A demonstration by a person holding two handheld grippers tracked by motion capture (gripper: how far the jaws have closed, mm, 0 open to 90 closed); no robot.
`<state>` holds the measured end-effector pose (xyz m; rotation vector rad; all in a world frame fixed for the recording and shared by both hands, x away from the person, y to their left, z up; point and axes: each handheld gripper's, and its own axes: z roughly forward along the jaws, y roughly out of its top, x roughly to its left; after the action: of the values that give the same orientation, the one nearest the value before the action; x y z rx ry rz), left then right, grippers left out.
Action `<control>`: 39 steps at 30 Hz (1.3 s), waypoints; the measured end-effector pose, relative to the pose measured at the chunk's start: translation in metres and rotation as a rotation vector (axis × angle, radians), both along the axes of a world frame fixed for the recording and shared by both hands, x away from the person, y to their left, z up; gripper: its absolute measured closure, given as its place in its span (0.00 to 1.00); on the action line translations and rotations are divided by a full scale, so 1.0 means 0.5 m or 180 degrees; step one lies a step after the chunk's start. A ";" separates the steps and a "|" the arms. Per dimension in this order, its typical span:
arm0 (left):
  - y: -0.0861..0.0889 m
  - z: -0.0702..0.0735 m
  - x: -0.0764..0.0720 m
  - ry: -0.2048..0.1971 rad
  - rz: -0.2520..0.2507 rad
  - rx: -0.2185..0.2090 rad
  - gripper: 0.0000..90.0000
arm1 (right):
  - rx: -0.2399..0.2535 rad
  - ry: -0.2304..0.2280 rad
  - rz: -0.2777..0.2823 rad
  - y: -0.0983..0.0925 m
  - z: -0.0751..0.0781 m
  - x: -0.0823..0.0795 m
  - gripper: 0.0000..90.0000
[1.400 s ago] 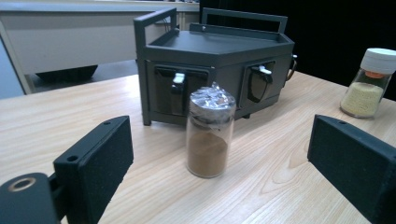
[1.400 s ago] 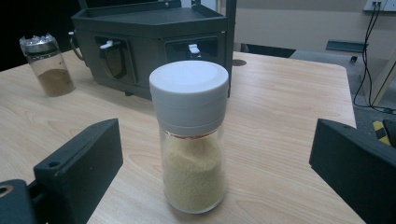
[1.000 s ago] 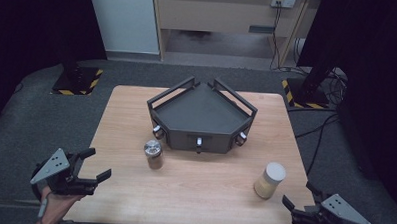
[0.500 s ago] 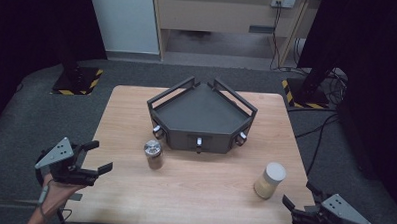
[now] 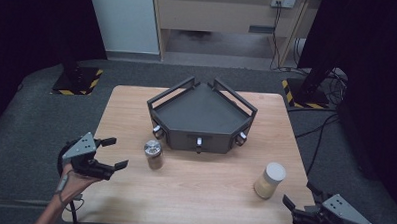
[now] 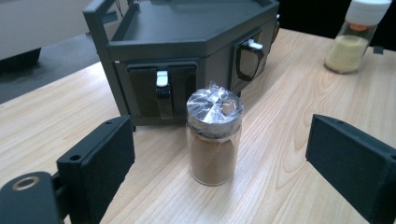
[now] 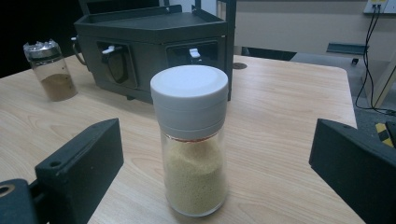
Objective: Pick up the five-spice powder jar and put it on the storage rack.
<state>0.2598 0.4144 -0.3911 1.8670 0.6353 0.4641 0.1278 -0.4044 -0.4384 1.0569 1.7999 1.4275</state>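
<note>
Pale wood-grain bench [image 5: 193,192], smooth, lightly satin. Dark grey rack [image 5: 201,112], matt, with small shiny metal latches [image 6: 161,78]. Clear glossy jar of brown powder [image 6: 214,140], capped in crinkled silvery foil under shiny film. Clear glossy jar of yellowish grains [image 7: 194,154], with smooth matt white plastic lid. Left claw [image 5: 110,153] and right claw [image 5: 299,200]: matt black, faintly rough pads [image 6: 100,161]. Rough grey carpet on floor [image 5: 31,116].

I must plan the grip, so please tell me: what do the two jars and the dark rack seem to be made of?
Brown-powder jar: clear glass or plastic, crinkled shiny foil-like top.
Yellow-powder jar: clear body, matte white cap, probably plastic.
Rack: dark matte grey, smooth; metal or plastic, I cannot tell which.
</note>
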 end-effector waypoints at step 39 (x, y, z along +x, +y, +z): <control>-0.103 -0.045 0.125 0.0220 -0.0190 0.0206 0.10 | 0.0015 0.0006 0.0006 -0.001 -0.001 0.001 0.04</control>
<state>0.3224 0.3629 -0.4135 1.9648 0.6151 0.3867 0.1282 -0.4051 -0.4388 1.0595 1.8001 1.4330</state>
